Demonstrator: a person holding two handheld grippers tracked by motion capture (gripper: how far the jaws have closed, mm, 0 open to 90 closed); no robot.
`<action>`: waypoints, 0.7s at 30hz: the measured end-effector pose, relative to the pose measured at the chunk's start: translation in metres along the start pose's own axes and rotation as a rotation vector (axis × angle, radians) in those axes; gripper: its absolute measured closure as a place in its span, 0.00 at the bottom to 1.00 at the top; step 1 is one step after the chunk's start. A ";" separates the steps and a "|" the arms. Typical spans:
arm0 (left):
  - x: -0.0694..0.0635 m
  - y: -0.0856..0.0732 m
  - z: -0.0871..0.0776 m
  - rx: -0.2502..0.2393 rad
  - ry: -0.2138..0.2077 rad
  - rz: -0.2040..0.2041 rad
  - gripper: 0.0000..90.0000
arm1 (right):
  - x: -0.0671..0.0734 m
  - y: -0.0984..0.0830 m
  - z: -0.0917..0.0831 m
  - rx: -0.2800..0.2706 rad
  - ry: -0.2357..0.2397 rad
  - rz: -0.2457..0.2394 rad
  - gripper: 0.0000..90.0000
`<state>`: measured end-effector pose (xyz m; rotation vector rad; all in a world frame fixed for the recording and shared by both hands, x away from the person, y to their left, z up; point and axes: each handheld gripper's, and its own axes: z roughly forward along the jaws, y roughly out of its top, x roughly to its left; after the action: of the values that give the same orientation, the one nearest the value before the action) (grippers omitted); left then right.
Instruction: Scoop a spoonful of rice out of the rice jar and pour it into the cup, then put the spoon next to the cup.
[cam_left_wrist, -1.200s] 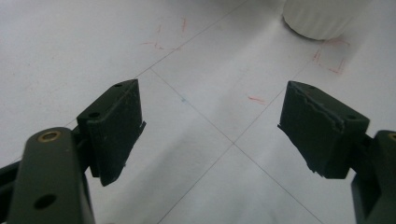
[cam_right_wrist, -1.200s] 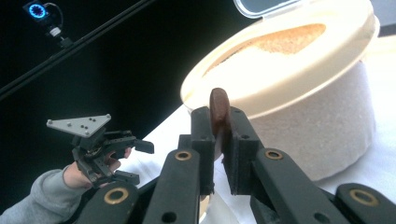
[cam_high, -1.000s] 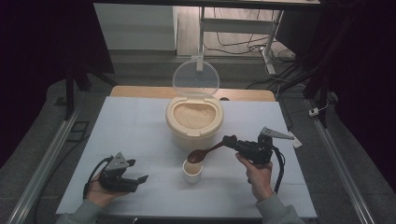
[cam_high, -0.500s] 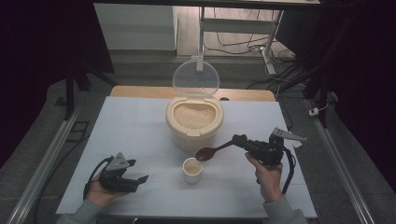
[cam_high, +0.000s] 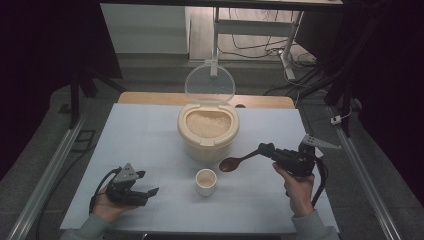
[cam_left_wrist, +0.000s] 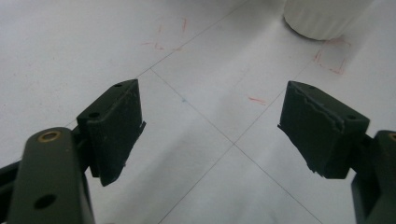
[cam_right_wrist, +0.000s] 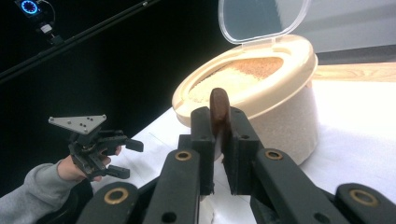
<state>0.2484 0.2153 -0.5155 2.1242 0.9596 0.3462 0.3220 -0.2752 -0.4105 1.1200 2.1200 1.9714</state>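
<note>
The right gripper (cam_high: 266, 148) is pinching the handle of a dark brown wooden spoon (cam_high: 235, 162) in tight jaws, its oval bowl hanging between the small white ribbed cup (cam_high: 206, 181) and the round cream plastic rice bin (cam_high: 208, 131). Grains could be spilling onto the smooth white bench (cam_high: 150, 135) if the slim handle is twisting. The left gripper (cam_high: 146, 191) is resting with jaws spread, empty.

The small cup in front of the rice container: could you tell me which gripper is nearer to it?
Right. The right gripper holds a spoon whose bowl is just right of the cup; the left gripper rests farther left.
</note>
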 end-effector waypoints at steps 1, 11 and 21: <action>0.000 0.000 0.000 0.000 0.000 0.000 0.23 | 0.000 0.001 -0.001 0.008 0.000 -0.005 0.92; 0.000 0.000 0.000 0.000 0.000 -0.001 0.23 | 0.000 0.019 -0.016 0.142 -0.037 -0.036 0.92; 0.000 0.000 0.000 0.002 0.000 0.001 0.23 | 0.000 0.012 0.001 0.365 0.021 -0.022 0.92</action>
<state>0.2487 0.2154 -0.5156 2.1261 0.9594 0.3465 0.3277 -0.2754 -0.4001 1.1146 2.5618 1.6336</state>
